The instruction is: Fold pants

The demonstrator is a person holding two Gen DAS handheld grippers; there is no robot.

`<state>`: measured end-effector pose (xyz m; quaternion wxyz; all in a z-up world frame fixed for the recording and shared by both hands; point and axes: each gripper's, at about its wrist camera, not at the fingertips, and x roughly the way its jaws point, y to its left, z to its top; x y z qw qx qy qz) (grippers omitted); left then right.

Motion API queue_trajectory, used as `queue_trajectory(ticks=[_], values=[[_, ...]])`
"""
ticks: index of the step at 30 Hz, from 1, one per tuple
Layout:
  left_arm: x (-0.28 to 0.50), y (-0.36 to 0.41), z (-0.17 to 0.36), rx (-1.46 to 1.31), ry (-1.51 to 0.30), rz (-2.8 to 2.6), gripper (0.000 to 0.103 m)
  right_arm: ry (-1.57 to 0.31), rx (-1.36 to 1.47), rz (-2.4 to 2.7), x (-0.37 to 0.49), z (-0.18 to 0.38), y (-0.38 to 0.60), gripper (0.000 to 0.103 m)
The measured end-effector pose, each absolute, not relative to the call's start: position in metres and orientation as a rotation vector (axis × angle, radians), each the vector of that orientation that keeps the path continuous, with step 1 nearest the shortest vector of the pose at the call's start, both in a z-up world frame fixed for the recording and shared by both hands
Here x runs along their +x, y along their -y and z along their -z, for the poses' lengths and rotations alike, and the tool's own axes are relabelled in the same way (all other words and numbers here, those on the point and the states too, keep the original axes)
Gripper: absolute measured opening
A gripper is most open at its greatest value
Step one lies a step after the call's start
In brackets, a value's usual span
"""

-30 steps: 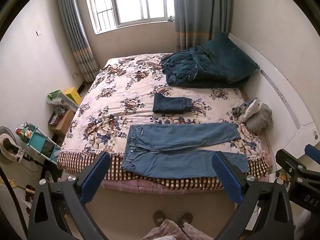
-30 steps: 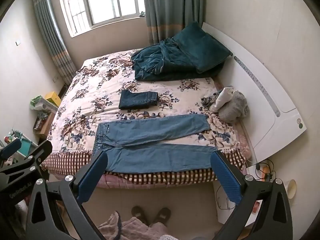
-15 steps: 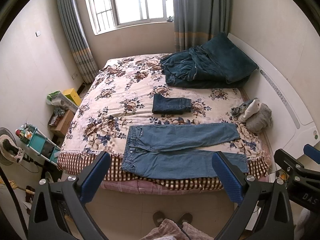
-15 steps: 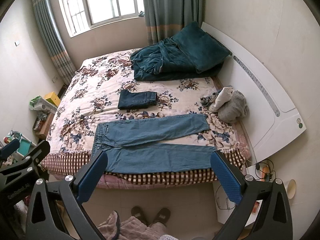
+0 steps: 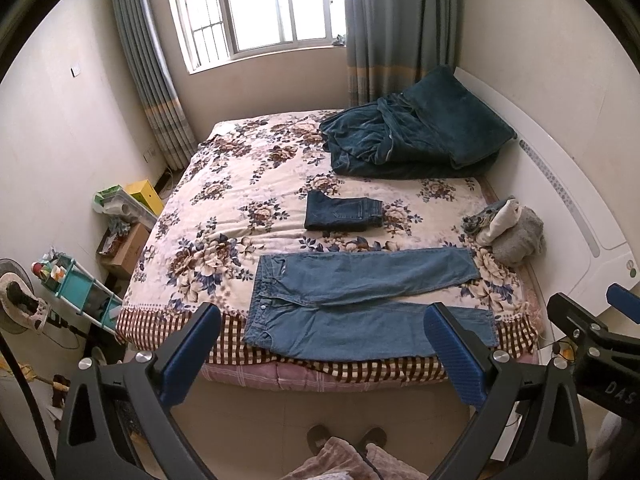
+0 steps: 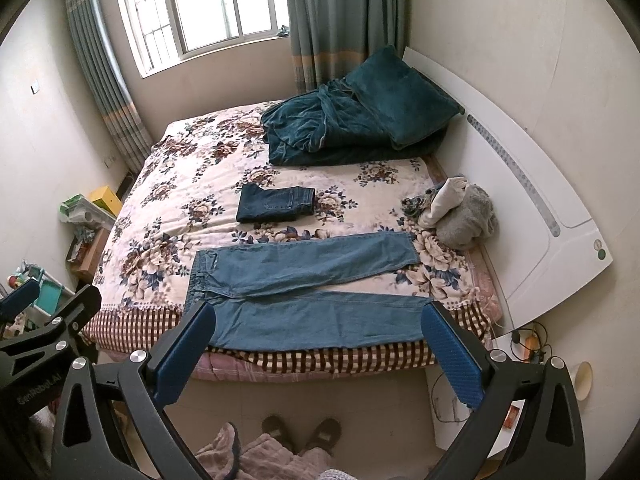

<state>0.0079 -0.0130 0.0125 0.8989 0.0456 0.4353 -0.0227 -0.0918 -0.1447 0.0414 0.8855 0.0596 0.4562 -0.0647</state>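
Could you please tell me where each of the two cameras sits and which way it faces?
Left wrist: on the open left gripper, above the bed's near edge, facing the light jeans; slippers below, right gripper at right.
Right wrist: on the open right gripper, same direction; left gripper at left.
Both show the folded dark jeans and window.

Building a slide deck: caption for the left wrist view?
Open left gripper above light blue denim jeans spread flat on floral bedspread.

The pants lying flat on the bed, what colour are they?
Light blue denim pants, clearest in the right wrist view.
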Motion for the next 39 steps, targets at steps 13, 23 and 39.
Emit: queue_trajectory(ticks=[13,23,39], values=[[0.013,0.014,-0.016,0.092,-0.899,0.05,0.103,-0.941,0.127,0.129,-0.09,-0.042,0.143,0.103],[0.014,0.014,-0.017,0.093,-0.897,0.049,0.103,-0.942,0.12,0.125,-0.091,-0.043,0.141,0.103],[0.021,0.016,-0.022,0.091,-0.892,0.045,0.103,-0.929,0.115,0.125,-0.085,-0.048,0.146,0.103]])
